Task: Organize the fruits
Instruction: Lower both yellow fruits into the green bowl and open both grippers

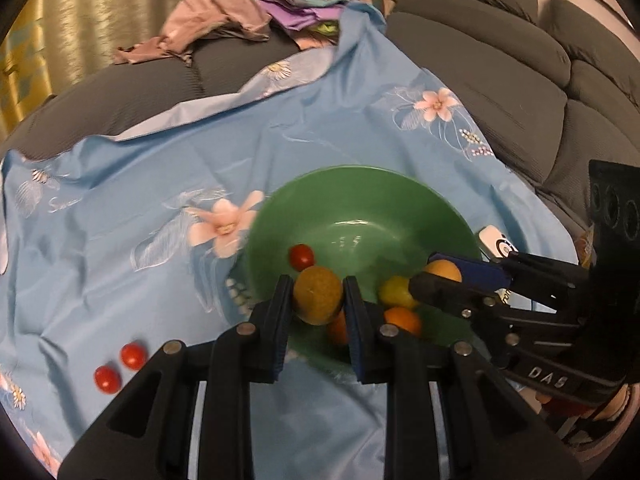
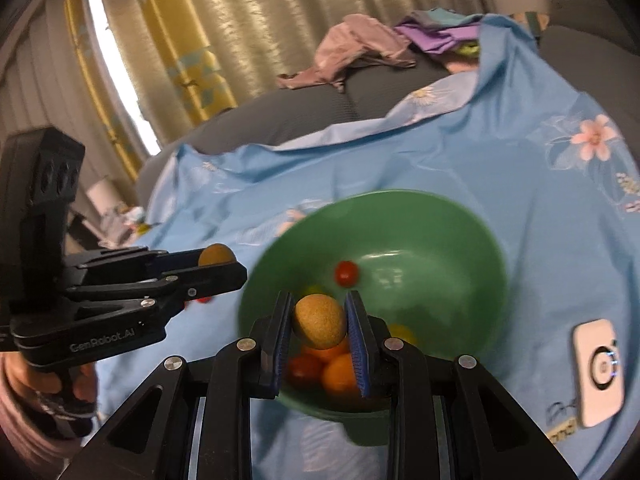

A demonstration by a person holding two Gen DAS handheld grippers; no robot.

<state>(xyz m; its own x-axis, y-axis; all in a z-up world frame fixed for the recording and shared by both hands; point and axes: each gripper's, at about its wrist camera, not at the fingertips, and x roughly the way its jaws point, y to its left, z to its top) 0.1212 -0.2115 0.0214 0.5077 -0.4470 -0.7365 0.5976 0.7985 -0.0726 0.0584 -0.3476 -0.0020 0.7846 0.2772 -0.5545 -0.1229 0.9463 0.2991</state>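
Clamping down on a round tan-brown fruit point(image 1: 318, 295), the left gripper point(image 1: 318, 300) is holding it snug between its blue pads — jaws drawn in as far as the fruit allows, pads pressing both flanks. Over on the other side, the right gripper point(image 2: 318, 322) is doing the very same thing with a second round tan-brown fruit point(image 2: 319, 321), pinched firmly between its own narrow blue pads.

Both loads are hanging above the near half of the wide green bowl point(image 1: 280, 216), which is sitting on the light blue floral cloth point(image 1: 140, 168) spread over the grey sofa point(image 1: 500, 80). Down inside the bowl, a small red cherry tomato point(image 1: 301, 256), a yellow fruit point(image 1: 396, 292) and an orange fruit point(image 1: 403, 320) are already lying together. Two more red cherry tomatoes point(image 1: 120, 366) are waiting on the cloth, well apart from the bowl, and a white device point(image 2: 598, 372) is lying beside it.

This looks like the carry-and-drop step, with both fruits arriving over the bowl. The next move is calling for a gentle lowering and a release — one gripper at a time, I'd judge, since they are crowding each other.
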